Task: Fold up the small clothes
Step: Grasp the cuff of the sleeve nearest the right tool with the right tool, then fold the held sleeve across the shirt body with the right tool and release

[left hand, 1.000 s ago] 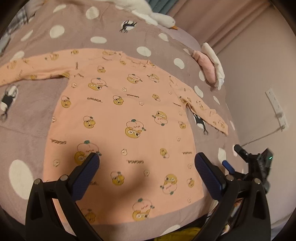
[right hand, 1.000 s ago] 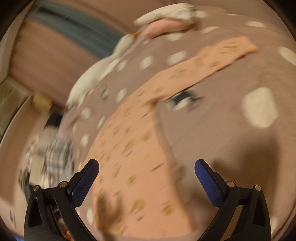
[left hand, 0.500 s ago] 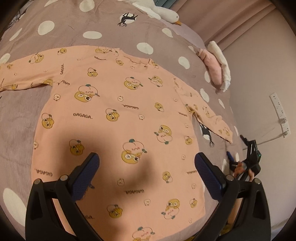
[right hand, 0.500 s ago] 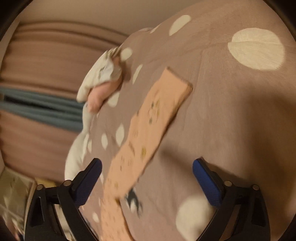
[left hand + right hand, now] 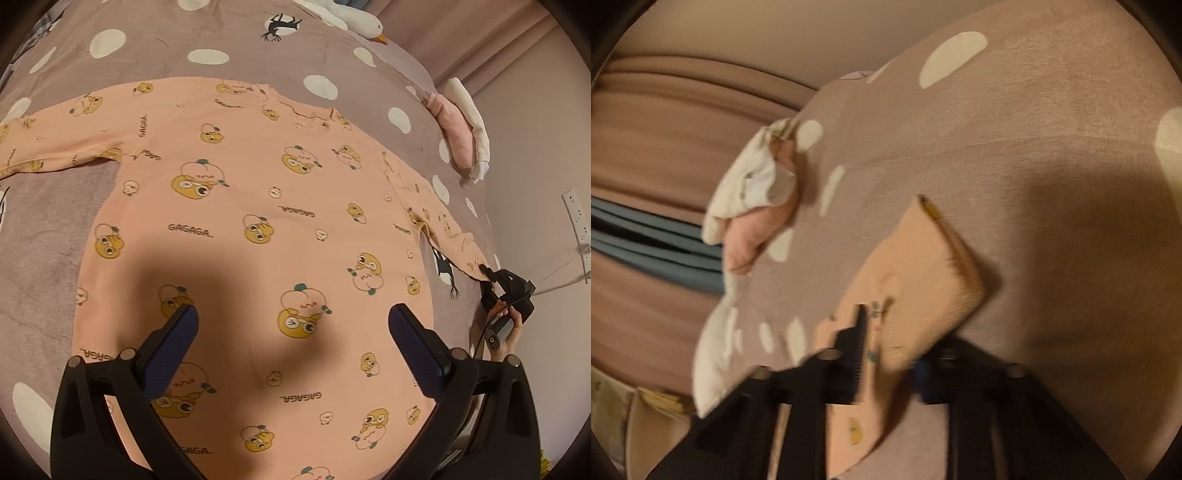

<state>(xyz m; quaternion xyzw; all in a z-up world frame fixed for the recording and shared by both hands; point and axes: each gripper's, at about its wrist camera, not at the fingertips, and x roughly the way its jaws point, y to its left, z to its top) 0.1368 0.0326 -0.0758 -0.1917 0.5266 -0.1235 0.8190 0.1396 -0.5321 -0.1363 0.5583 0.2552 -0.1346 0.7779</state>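
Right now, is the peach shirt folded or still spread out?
Spread out: the peach shirt lies flat on the bedspread, both sleeves extended; the right hand-held gripper grips one cuff.

Shirt point(image 5: 258, 240) lies flat on bed point(image 5: 48, 229), body central, one sleeve point(image 5: 44, 151) stretched out left, other sleeve point(image 5: 443, 229) running toward right edge. Left gripper point(image 5: 293, 339) hovers over lower body of shirt, fingers point(image 5: 173, 347) spread wide apart. Right gripper point(image 5: 886, 354) closed on right sleeve cuff point(image 5: 923, 273) at bed's right edge. Folded clothes point(image 5: 461, 136) stacked at far right of bed, behind sleeve. Plush goose point(image 5: 354, 18) at far end of bed, behind shirt collar.
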